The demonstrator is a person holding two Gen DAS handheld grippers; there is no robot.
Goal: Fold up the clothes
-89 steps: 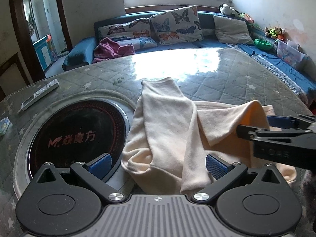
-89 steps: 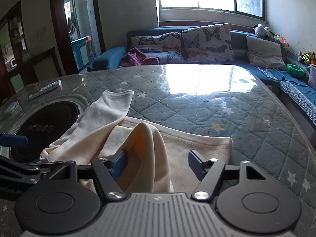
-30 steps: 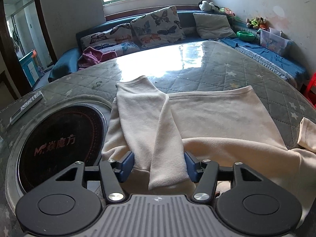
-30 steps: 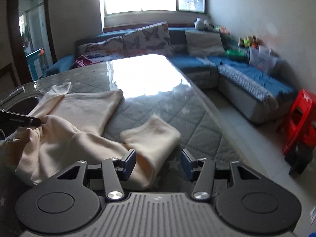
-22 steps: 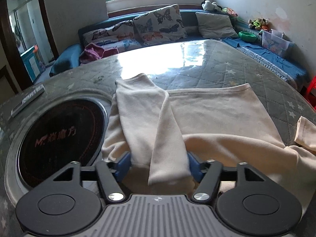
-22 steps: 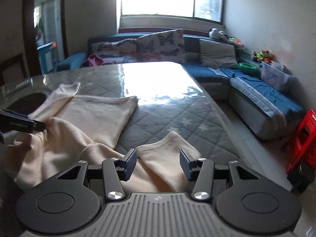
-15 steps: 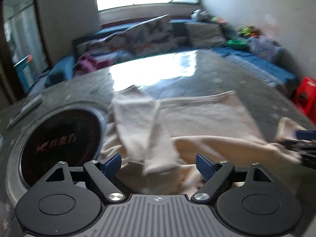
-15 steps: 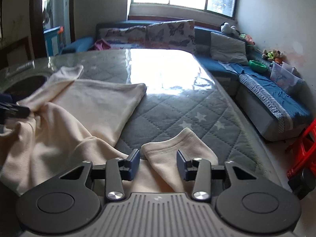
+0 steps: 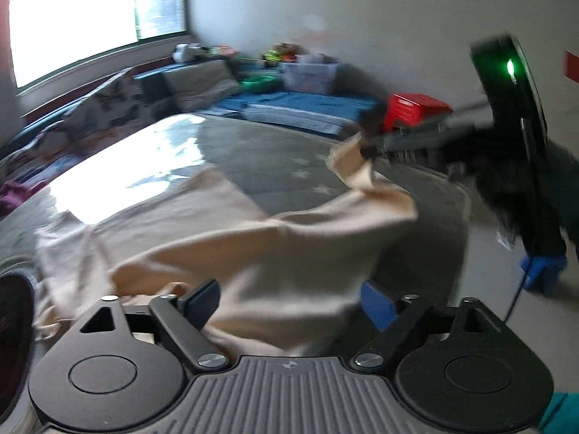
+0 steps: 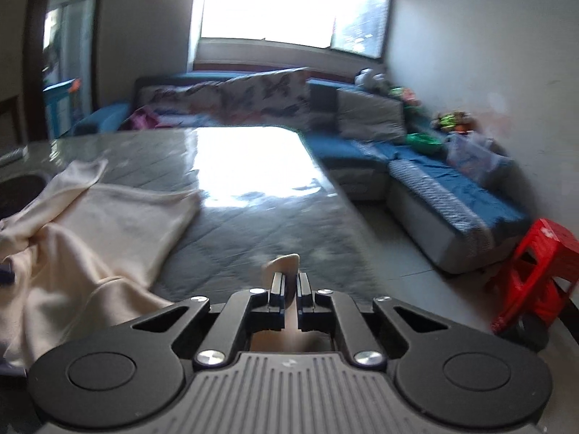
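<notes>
At the left edge of the table (image 10: 253, 217) a dark round cooktop (image 9: 14, 311) is set into the quilted cover. Beside it the cream sweater (image 9: 253, 253) lies rumpled over the table's near half, one sleeve (image 10: 79, 177) flat toward the far side. The left gripper (image 9: 289, 300) hangs wide open over the sweater body, holding nothing. Toward the right edge, the right gripper (image 10: 288, 282) is clamped tight on the other sleeve's cuff (image 10: 284, 264), lifting it off the table. A red stool (image 10: 539, 264) stands on the floor beyond
</notes>
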